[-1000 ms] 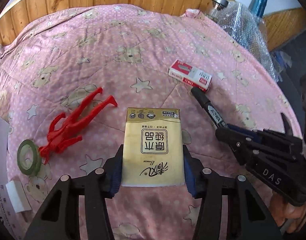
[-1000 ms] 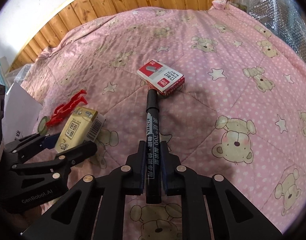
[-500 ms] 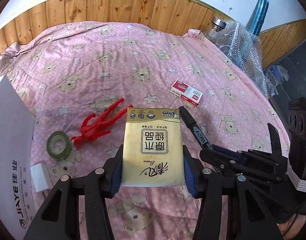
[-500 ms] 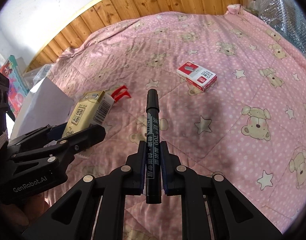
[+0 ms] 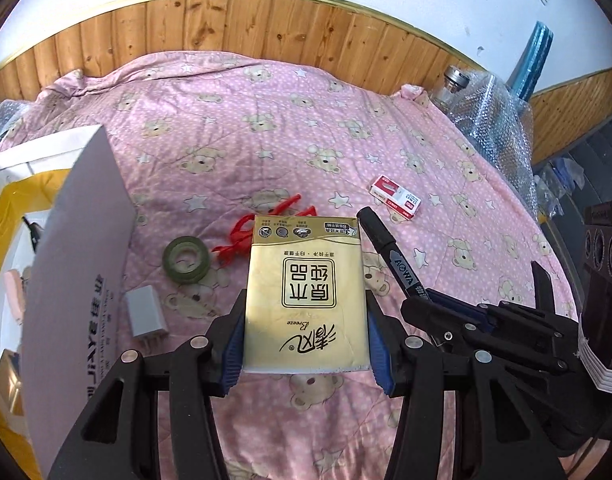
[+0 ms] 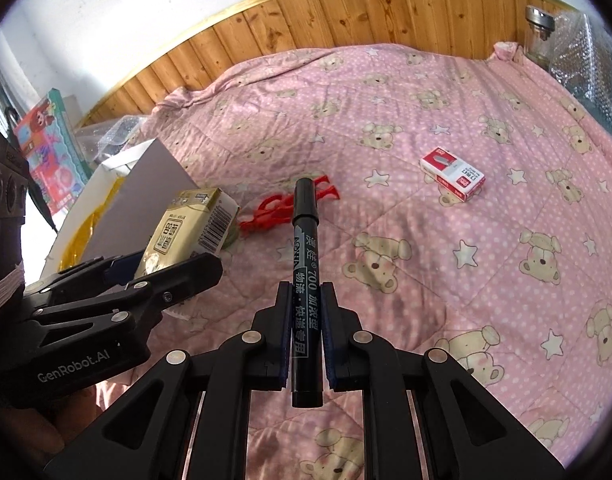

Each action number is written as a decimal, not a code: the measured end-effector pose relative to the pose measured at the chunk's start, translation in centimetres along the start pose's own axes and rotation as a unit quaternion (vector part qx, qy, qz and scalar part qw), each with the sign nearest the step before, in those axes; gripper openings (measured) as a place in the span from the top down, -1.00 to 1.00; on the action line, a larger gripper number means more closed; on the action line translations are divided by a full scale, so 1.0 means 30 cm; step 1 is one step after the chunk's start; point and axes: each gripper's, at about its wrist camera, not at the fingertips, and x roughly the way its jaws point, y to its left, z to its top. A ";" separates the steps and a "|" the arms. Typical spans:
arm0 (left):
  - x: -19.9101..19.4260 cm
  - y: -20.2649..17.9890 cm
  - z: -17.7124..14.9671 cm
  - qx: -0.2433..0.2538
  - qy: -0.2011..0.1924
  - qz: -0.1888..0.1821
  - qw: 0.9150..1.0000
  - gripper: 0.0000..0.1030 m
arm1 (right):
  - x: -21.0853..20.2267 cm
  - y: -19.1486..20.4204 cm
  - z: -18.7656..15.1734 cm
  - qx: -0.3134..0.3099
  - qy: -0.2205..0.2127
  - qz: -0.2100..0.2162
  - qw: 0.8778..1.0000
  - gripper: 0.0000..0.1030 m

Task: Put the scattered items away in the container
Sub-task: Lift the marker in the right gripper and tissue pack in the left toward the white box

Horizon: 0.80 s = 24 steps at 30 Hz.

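I've got the left gripper (image 5: pixel 305 342) clamped on the yellow tissue pack (image 5: pixel 305 296), pads against both long sides, pack held up off the pink quilt (image 5: pixel 266 128). My right gripper (image 6: pixel 306 344) is pinched narrow on the black marker (image 6: pixel 305 264), cap end pointing away from me; from the left camera the marker (image 5: pixel 390 256) sits just right of the pack. The white box (image 5: pixel 70 272) is at the left edge, wall upright, yellow lining and a few items inside that I can't make out. On the quilt: green tape roll (image 5: pixel 186 256) and white charger (image 5: pixel 146 314) near the box, red clip (image 6: pixel 282 210) just beyond the pack, partly hidden by it, red-and-white staple box (image 6: pixel 453 174) well off to the far right.
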 end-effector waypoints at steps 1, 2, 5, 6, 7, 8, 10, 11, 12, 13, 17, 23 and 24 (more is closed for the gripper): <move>-0.012 0.008 -0.002 -0.002 -0.002 0.001 1.000 -0.03 | -0.003 0.014 0.002 -0.003 -0.001 0.001 1.000 0.72; -0.028 0.018 -0.004 -0.005 -0.004 0.002 1.000 -0.03 | -0.006 0.028 0.004 -0.007 -0.002 0.002 1.000 0.72; -0.076 0.045 -0.008 -0.013 -0.014 0.003 1.000 -0.03 | -0.017 0.079 0.010 -0.018 -0.006 0.006 1.000 0.72; -0.091 0.055 -0.008 -0.015 -0.018 0.003 1.000 -0.03 | -0.019 0.095 0.011 -0.022 -0.006 0.008 1.000 0.72; -0.107 0.065 -0.010 -0.018 -0.022 0.003 1.000 -0.03 | -0.021 0.111 0.012 -0.026 -0.007 0.009 1.000 0.72; -0.124 0.076 -0.011 -0.021 -0.025 0.003 0.999 -0.03 | -0.024 0.128 0.013 -0.029 -0.008 0.011 0.999 0.72; -0.155 0.100 -0.015 -0.028 -0.032 0.001 0.999 -0.03 | -0.027 0.167 0.015 -0.039 -0.009 0.014 0.999 0.72; -0.172 0.114 -0.019 -0.032 -0.036 0.002 0.999 -0.03 | -0.028 0.183 0.014 -0.043 -0.010 0.015 0.999 0.72; -0.189 0.127 -0.022 -0.036 -0.039 0.002 0.999 -0.03 | -0.030 0.203 0.014 -0.048 -0.010 0.017 0.999 0.72; -0.203 0.140 -0.024 -0.039 -0.042 0.003 0.998 -0.03 | -0.031 0.224 0.015 -0.053 -0.011 0.018 0.998 0.72; -0.262 0.192 -0.037 -0.054 -0.055 0.005 0.997 -0.03 | -0.039 0.292 0.017 -0.069 -0.013 0.023 0.997 0.72; -0.339 0.252 -0.057 -0.068 -0.073 0.008 0.995 -0.03 | -0.058 0.394 0.016 -0.091 -0.020 0.029 0.995 0.72; -0.351 0.261 -0.061 -0.070 -0.076 0.008 0.995 -0.03 | -0.061 0.409 0.016 -0.094 -0.021 0.030 0.995 0.72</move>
